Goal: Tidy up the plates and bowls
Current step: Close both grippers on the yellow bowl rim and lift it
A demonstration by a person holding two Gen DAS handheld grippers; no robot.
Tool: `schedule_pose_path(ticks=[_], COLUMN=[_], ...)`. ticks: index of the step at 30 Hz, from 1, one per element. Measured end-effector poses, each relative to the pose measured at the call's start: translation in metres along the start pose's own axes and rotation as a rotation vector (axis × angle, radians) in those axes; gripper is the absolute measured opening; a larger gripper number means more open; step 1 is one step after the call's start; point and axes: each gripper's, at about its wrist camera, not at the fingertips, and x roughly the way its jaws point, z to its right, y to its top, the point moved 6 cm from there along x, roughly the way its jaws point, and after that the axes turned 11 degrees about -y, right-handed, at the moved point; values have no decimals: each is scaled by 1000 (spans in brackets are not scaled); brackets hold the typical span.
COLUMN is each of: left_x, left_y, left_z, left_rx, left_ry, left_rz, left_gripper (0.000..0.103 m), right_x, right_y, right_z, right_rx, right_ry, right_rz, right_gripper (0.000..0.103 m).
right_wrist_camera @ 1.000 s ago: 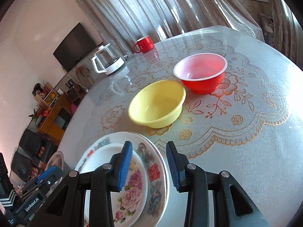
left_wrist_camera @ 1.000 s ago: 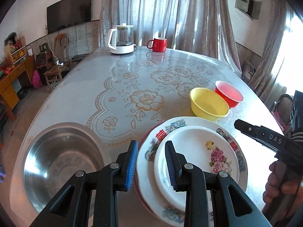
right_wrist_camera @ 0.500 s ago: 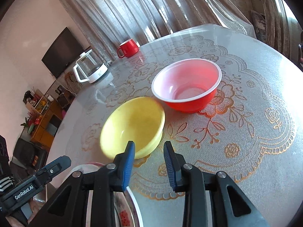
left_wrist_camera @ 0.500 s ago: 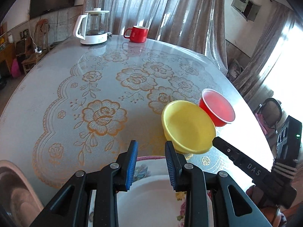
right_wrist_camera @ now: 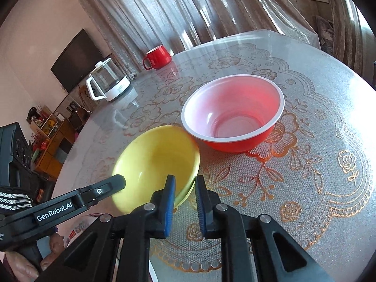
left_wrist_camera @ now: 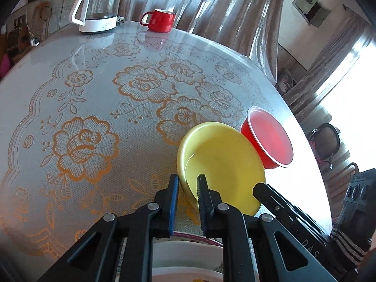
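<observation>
Stacked plates (left_wrist_camera: 188,253) cut off by bottom edge & mostly hidden behind left hand-held gripper (left_wrist_camera: 187,189); yellow bowl (right_wrist_camera: 155,162) near rim blurred, partly covered by right hand-held gripper (right_wrist_camera: 184,189); shelf clutter (right_wrist_camera: 44,127) too small to tell.

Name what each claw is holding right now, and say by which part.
Both grip the yellow bowl by its rim: the left claw on the near edge, the right claw on the rim's other side, each with one finger inside.
</observation>
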Motion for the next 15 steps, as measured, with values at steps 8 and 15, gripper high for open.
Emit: schedule_pose_path(ticks=[8, 15], left_x=[-20, -49], left_y=[-12, -13], left_z=[-3, -1], left_rx=[-3, -4], left_ry=[6, -5], left_rz=[21, 79], left_gripper=[15, 15], right_x=[-5, -20], right_y=[-5, -6], right_z=[-4, -17], right_rx=[16, 3], right_ry=[22, 44], right_rz=[-8, 10], right_gripper=[15, 15])
